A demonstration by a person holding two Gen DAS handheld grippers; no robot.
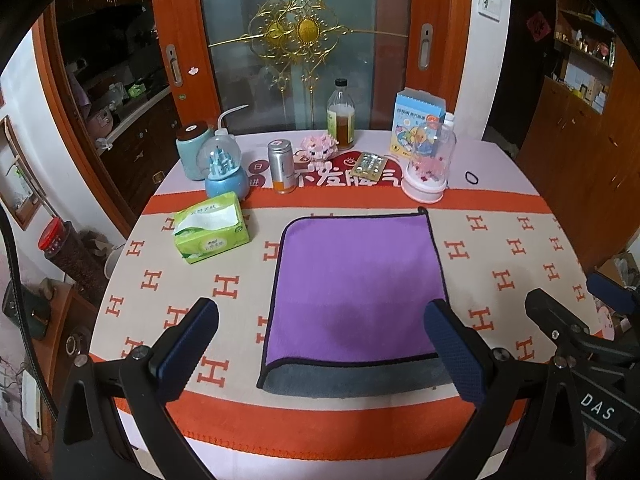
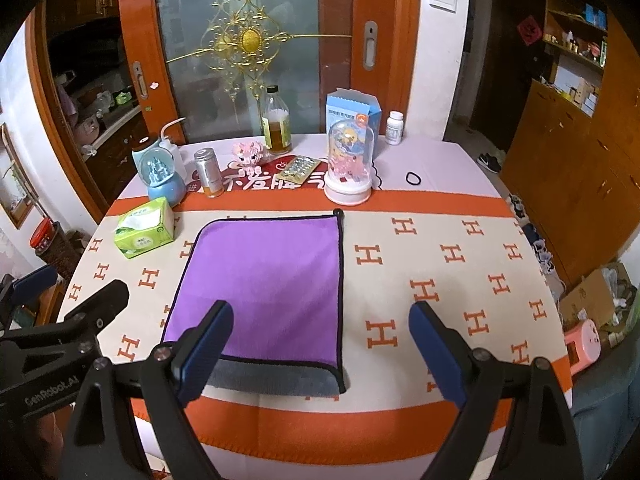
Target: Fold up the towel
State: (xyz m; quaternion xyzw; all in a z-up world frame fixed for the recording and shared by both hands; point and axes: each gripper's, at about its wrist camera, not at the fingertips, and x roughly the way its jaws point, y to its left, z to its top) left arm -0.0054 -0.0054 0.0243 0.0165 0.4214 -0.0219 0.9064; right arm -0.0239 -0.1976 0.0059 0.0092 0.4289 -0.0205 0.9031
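towel (image 1: pixel 356 284): purple plush, grey underside, black-edged rectangle | both tongs agape

bare cloth right of the towel (image 2: pixel 264 280) — tissue pack (image 2: pixel 145 227) left, bottles and ornaments crowd behind.

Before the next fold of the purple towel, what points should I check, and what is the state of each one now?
1. Left gripper open and holding nothing: ok.
2. Right gripper open and holding nothing: ok.
3. Purple towel lying flat on the tablecloth: ok.
4. Folded edges aligned: not ok, the grey layer sticks out at the near edge.
5. Tissue box apart from the towel: ok.
6. Grippers touching the towel: cannot tell.
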